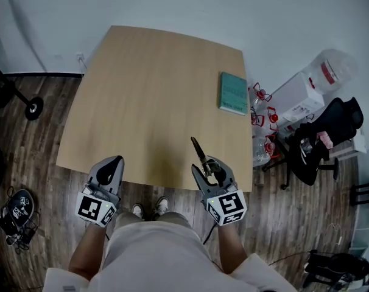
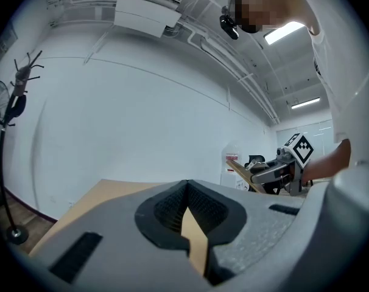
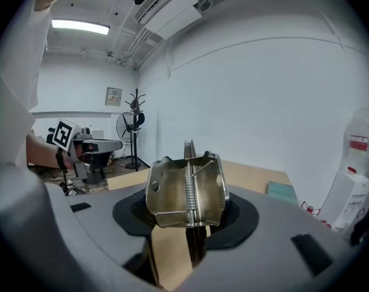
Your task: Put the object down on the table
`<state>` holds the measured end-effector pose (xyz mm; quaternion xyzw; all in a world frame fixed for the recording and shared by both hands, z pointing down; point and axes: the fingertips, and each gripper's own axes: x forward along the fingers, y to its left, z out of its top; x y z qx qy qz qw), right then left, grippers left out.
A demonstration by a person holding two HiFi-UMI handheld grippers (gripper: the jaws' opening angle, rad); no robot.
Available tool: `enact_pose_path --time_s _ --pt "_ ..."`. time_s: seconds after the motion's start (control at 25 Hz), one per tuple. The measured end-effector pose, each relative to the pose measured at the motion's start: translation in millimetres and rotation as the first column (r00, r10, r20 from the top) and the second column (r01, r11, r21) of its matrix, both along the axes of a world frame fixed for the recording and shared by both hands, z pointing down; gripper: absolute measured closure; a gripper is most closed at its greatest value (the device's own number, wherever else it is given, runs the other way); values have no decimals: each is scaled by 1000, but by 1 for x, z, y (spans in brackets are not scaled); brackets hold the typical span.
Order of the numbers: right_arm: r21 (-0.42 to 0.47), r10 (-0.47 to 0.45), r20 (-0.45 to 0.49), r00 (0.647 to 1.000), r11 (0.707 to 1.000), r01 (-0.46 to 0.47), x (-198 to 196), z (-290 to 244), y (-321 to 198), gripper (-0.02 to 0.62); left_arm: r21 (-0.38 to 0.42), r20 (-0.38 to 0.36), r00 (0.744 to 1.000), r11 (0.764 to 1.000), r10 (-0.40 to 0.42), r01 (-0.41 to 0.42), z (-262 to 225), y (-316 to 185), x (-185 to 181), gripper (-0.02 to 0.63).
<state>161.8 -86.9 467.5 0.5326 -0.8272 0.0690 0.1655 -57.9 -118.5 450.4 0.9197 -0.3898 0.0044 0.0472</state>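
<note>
A metal spring clip [image 1: 200,155] with a long thin dark tip sticks out of my right gripper [image 1: 209,170], which is shut on it above the front right edge of the wooden table [image 1: 148,84]. In the right gripper view the clip's sprung steel hinge [image 3: 187,190] stands upright between the pads. My left gripper [image 1: 109,170] hovers at the front left edge with its jaws shut and nothing between them; its pads [image 2: 196,205] meet in the left gripper view. The two grippers are level with each other, roughly a shoulder's width apart.
A teal book [image 1: 234,93] lies near the table's right edge. Right of the table on the floor are a white box [image 1: 294,99], a big water bottle [image 1: 330,69] and a black chair [image 1: 321,139]. A stand's base [image 1: 14,93] and black gear [image 1: 17,208] are at left.
</note>
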Motion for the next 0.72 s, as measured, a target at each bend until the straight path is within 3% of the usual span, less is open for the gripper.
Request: enact_pose_path --time_s 0.2,0.44,0.72 --pt "-44 -38 -14 999 998 38 -1 23 -24 403 -33 9 1000 999 -22 22 11 -4 2 601" --pt "-116 -108 -68 992 988 99 -4 72 -56 403 -17 23 999 999 -30 31 10 -6 13 601" --pt "-188 -207 -171 963 967 174 -22 124 -83 403 -51 33 999 998 -36 37 20 3 15 601"
